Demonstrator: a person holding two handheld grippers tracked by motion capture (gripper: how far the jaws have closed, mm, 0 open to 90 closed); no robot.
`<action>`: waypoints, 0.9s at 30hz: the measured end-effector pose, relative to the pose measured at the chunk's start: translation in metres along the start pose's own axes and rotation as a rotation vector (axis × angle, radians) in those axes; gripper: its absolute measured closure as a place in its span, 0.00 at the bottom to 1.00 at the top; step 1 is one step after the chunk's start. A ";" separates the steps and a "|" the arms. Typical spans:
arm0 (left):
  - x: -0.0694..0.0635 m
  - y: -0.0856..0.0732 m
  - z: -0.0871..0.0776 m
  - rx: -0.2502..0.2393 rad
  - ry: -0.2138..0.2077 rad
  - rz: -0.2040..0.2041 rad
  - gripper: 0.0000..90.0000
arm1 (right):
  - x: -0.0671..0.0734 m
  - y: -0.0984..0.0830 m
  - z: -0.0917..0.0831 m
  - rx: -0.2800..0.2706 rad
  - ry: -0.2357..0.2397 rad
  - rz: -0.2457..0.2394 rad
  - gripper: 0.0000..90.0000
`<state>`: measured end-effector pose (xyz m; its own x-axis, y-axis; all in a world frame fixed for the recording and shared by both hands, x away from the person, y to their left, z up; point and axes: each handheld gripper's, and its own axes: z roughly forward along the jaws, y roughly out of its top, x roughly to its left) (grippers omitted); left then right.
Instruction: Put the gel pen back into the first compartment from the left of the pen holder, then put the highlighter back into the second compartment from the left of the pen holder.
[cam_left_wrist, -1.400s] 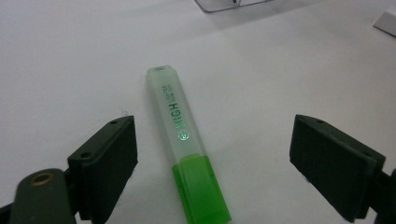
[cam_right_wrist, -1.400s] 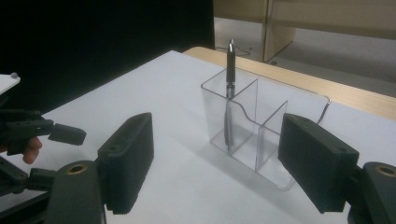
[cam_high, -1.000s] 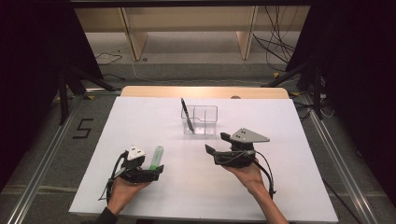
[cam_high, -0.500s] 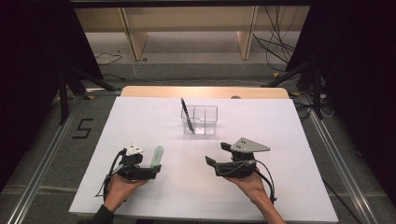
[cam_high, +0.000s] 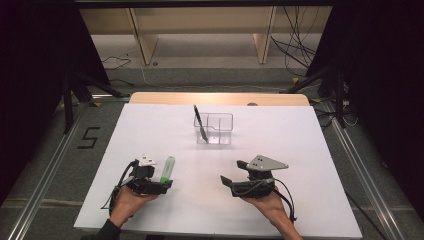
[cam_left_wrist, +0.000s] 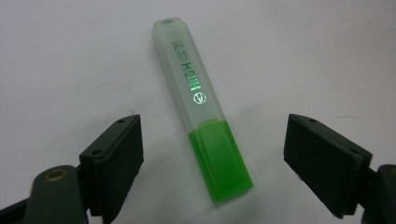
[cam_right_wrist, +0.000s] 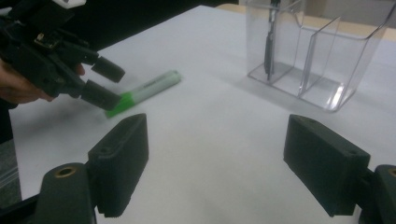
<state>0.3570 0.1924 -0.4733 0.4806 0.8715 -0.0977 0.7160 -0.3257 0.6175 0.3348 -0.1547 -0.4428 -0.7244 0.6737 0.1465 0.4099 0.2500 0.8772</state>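
High view: a white table (cam_high: 300, 150) with a pale wood strip along its far edge stood on grey flooring; a "5" (cam_high: 88, 138) was taped on the floor at left, wooden shelf legs and loose cables lay beyond. Counted one green highlighter (cam_high: 167, 168), one clear divided organizer (cam_high: 218, 129), one black pen (cam_high: 199, 121) leaning in its left compartment, two hand-held grippers. The highlighter lay flat on the near left of the table, long axis running near-to-far. The left gripper (cam_high: 162, 186) sat at its near end; the right gripper (cam_high: 227, 182) was well apart to the right.

Left gripper view: the highlighter (cam_left_wrist: 201, 107) lay between the spread jaws, untouched, green cap nearest the camera, clear barrel pointing away. The jaws had just been closing a little.

Right gripper view: jaws wide, white table between them, having just been opening. The left gripper (cam_right_wrist: 103, 84) straddled the highlighter's (cam_right_wrist: 149, 91) cap end; the organizer (cam_right_wrist: 322, 51) stood far right.
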 end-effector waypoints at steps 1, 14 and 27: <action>0.000 0.000 0.001 0.005 -0.001 -0.005 0.22 | 0.001 -0.002 0.000 0.008 0.003 -0.001 0.25; -0.003 -0.003 0.008 0.048 0.014 0.042 0.32 | 0.007 -0.013 -0.002 0.029 0.012 -0.001 0.25; -0.007 -0.008 0.008 0.032 0.046 0.089 0.50 | 0.009 -0.017 -0.002 0.034 0.008 -0.008 0.26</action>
<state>0.3523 0.1858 -0.4838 0.5196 0.8544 -0.0071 0.6878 -0.4133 0.5968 0.3199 -0.1541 -0.4548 -0.7322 0.6659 0.1431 0.4226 0.2794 0.8622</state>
